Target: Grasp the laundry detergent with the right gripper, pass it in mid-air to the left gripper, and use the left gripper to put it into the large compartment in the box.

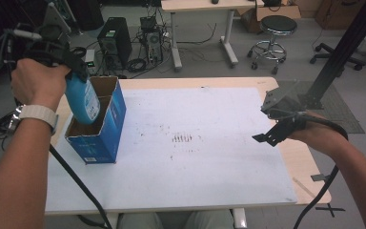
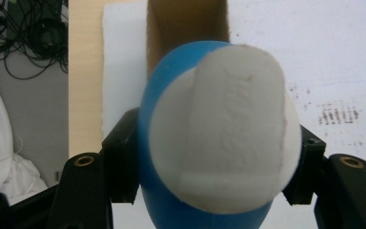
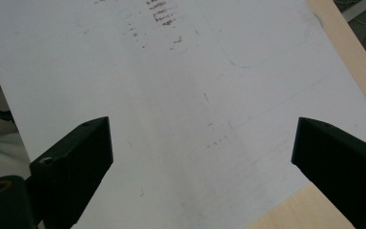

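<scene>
The left gripper [image 1: 74,71] pinches a blue plastic bottle with a white label [image 1: 83,100], its black jaws pressed against the bottle's sides near the upper end, as the left gripper view shows with the bottle's [image 2: 219,138] rounded end and white patch facing the camera. The bottle hangs tilted, its lower end dipping into the near compartment of an open blue cardboard box with a brown inside [image 1: 100,126], which stands at the left edge of the white sheet covering the wooden table [image 1: 310,176]. Judging by its look, the bottle is a smooth, fairly stiff plastic shell, light to moderate in weight and somewhat slippery on its curved flanks, so a hold across the narrower part, as now, seems safer than one on the bulging belly; squeezing too hard could make it slide out. The box looks light and could shift or tip if the bottle snags its rim. Farther right, the right gripper [image 1: 267,137] hovers over the sheet's right side, its jaws spread wide and holding nothing.
</scene>
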